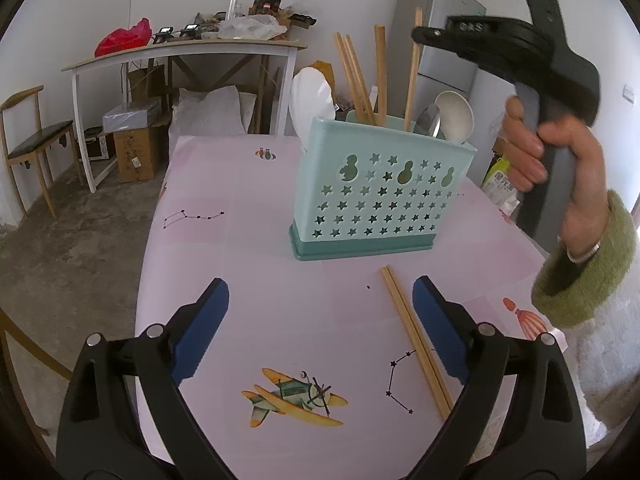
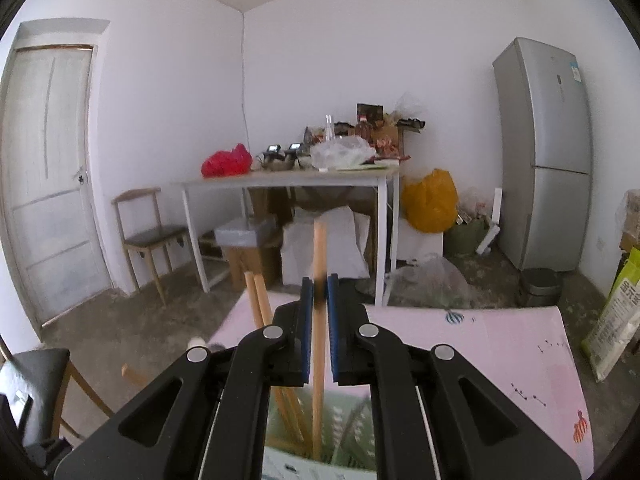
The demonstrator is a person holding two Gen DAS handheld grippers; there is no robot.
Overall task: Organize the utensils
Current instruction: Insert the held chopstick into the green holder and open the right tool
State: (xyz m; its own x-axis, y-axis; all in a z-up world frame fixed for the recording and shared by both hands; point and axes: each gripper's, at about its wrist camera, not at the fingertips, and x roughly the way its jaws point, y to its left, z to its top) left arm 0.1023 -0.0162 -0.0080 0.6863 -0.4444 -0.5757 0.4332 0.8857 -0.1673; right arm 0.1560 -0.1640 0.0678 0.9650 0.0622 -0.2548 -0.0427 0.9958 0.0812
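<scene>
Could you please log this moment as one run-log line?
right gripper: shut on chopstick, lowering into caddy | left gripper: open, empty | chopstick pair: on table

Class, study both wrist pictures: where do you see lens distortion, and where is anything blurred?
Left wrist view: fisheye bending curves the desk and the pink table edges; the caddy is sharp. Right wrist view: door and fridge bow outward; the chopstick in the right gripper smears near the fingertips.

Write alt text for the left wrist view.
The open left gripper hovers over a pink table beside a pair of chopsticks. Behind stands a teal utensil holder, where the right gripper holds a chopstick.
</scene>
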